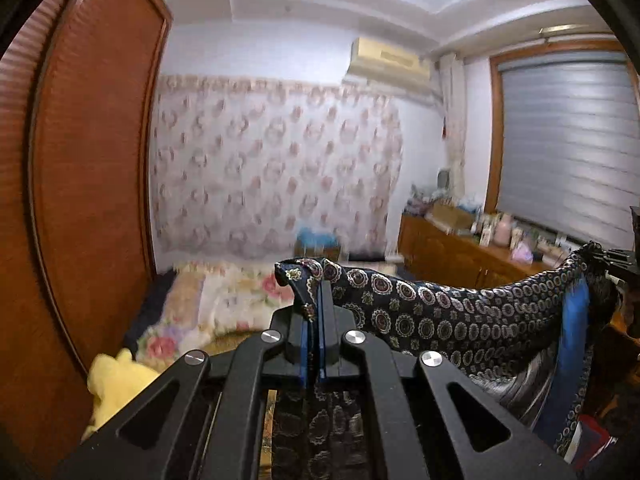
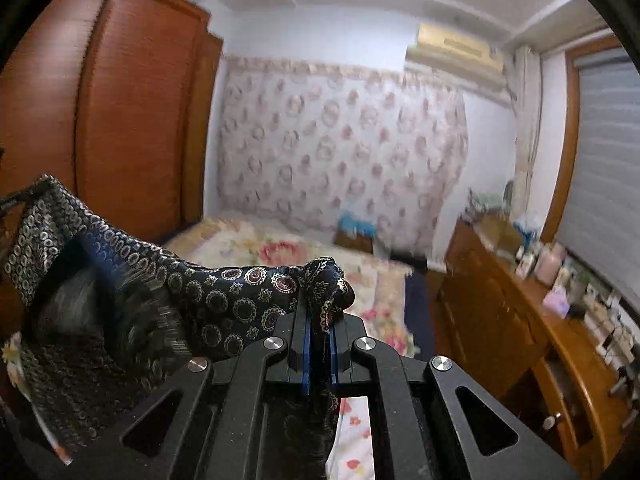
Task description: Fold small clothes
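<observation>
A dark navy garment printed with round medallions hangs stretched in the air between my two grippers. My left gripper is shut on one bunched corner of it, and the cloth runs off to the right toward the other gripper at the frame's edge. In the right wrist view my right gripper is shut on the other corner of the garment, which sags to the left and shows a blue lining. Both grippers point out over the bed, slightly downward.
A bed with a floral cover lies below and ahead. A wooden wardrobe stands on the left. A low wooden cabinet crowded with small items runs along the right under a window blind. A yellow cloth lies at lower left.
</observation>
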A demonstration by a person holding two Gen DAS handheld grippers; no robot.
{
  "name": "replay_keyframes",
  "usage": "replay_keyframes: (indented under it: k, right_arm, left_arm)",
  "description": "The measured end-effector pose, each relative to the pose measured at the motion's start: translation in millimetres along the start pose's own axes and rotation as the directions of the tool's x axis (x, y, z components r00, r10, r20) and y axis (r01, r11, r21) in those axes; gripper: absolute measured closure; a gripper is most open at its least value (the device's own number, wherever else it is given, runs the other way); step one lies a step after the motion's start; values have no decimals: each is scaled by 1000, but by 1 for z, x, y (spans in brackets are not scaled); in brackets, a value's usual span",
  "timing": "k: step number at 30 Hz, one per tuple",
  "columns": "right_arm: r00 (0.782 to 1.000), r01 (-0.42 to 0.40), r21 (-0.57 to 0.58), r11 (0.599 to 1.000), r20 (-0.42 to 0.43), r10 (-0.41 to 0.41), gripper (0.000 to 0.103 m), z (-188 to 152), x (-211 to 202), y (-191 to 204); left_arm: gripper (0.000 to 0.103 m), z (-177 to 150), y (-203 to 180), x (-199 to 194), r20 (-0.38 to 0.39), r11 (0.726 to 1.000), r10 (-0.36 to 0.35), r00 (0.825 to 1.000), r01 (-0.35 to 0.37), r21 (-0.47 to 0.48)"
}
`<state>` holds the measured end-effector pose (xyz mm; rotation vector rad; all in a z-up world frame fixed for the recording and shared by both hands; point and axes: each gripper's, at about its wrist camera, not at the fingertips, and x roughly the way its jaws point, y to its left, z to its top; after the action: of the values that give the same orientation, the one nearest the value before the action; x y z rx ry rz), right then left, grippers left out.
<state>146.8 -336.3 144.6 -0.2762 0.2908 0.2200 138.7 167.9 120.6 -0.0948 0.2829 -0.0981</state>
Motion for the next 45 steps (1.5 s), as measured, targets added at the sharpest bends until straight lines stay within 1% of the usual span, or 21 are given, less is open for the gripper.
replay_keyframes:
  k: [3,5,8,10,11,12,13,14,15,16,17,18,19,20,24,27,31,36,41,44,45]
  right_arm:
    - [996,-10,23,1000,-83,12,97,-15,51,9]
    - [991,-19,43,999,-131,25,97,-26,83,15]
    - [983,-23,56,998,-180,33,96,-42,125,25]
    - [978,-1,53,999,-209,12,94,-51,145,35]
    - [974,8,56,998,-228,5,87,-54,156,39]
    - [966,17,58,998,-259,-1,83,-57,166,42]
    - [959,23,63,998,-284,-4,74,-55,175,46]
    - [954,24,75,997,-301,0,68,-55,180,48]
    - [951,21,88,996,-310,7,68,-57,181,50]
    - [952,23,92,996,-305,7,68,-58,179,54]
    - [956,23,96,995,-293,6,65,-60,173,58]
    - [958,17,102,995,-287,13,62,-53,172,51]
    - [959,9,110,994,-284,23,56,-55,165,52]
    - [959,-1,122,993,-281,36,54,-59,156,47]
    - [952,-8,151,988,-302,54,53,-98,129,26]
    - [940,15,187,982,-337,50,53,-132,111,6]
    - [934,29,213,977,-355,50,53,-151,89,1]
    - [935,-12,258,966,-341,102,53,-170,34,-1]
    - [918,-37,234,972,-377,125,53,-185,14,6]
    - [902,-59,217,974,-406,145,65,-194,17,16]
    - [907,-47,189,981,-403,121,68,-194,12,19]
  left_arm:
    - [99,-27,7,50,-97,1000,24,995,-24,4]
    - [99,-43,8,73,-150,999,45,988,-44,12]
    - [99,-71,14,113,-242,997,79,967,-74,31]
    - [96,-84,16,135,-293,994,107,950,-99,43]
    - [93,-90,17,142,-317,994,112,942,-103,44]
    - [90,-97,18,147,-348,996,94,933,-87,35]
    - [81,-101,18,145,-358,997,80,930,-75,29]
    - [67,-104,18,143,-363,997,71,929,-66,25]
    - [59,-107,18,140,-362,997,71,930,-67,22]
    - [52,-109,17,135,-361,998,62,930,-60,16]
    - [46,-113,16,131,-370,999,46,928,-44,13]
    - [43,-116,14,128,-384,999,39,923,-34,20]
    - [42,-120,11,122,-394,999,40,918,-27,37]
    - [42,-125,7,114,-393,998,50,918,-27,63]
    - [42,-139,4,86,-399,997,38,916,-8,78]
    - [42,-150,2,68,-404,997,41,914,-10,78]
    - [42,-164,-3,51,-416,997,29,909,5,81]
    - [42,-185,-12,38,-435,996,15,900,26,87]
    - [41,-200,-20,39,-465,996,-19,885,57,69]
    - [41,-208,-22,43,-485,996,-17,874,57,67]
    - [41,-210,-23,45,-495,996,-17,869,55,64]
